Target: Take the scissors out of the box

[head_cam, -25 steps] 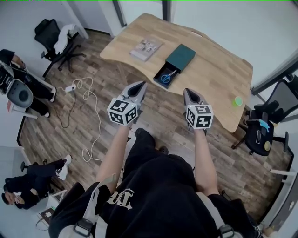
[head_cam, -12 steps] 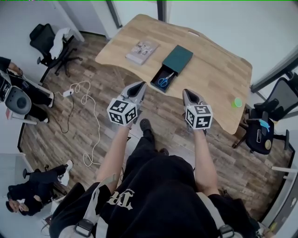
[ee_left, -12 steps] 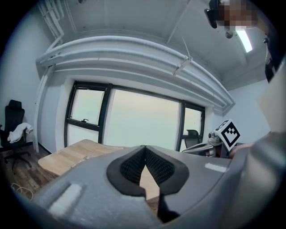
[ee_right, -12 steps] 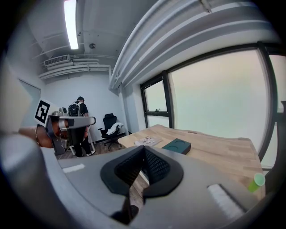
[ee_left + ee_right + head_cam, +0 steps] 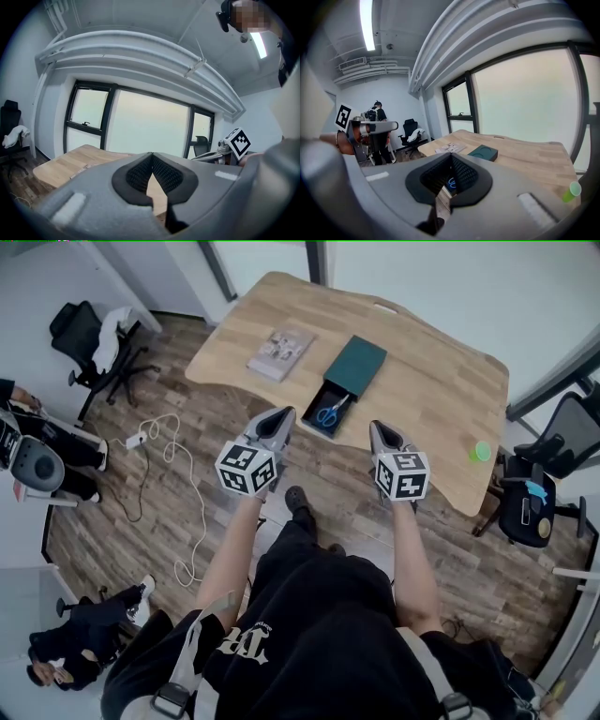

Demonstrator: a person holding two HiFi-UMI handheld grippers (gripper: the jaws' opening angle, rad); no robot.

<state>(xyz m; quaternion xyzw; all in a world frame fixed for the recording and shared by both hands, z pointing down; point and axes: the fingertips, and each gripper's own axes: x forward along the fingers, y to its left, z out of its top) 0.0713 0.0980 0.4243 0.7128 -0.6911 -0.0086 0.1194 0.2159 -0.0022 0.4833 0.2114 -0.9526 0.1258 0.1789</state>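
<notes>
Lying in the open box (image 5: 356, 360) on the wooden surface (image 5: 427, 404), blue-handled scissors (image 5: 327, 414) sit untouched. L claw (image 5: 280, 413) & R claw (image 5: 379, 427) both closed, empty, near surface's front edge.

One pale wooden table (image 5: 441, 381) is counted, with one dark green box (image 5: 358, 360), one pair of blue-handled scissors (image 5: 328, 414), one grey booklet (image 5: 279, 348) and one small green cup (image 5: 481, 451); two grey grippers are seen, left gripper (image 5: 281, 414) and right gripper (image 5: 379, 427)

Blue-handled scissors (image 5: 327, 414) lie in the open dark box (image 5: 345, 378) (drawer slid out).
</notes>
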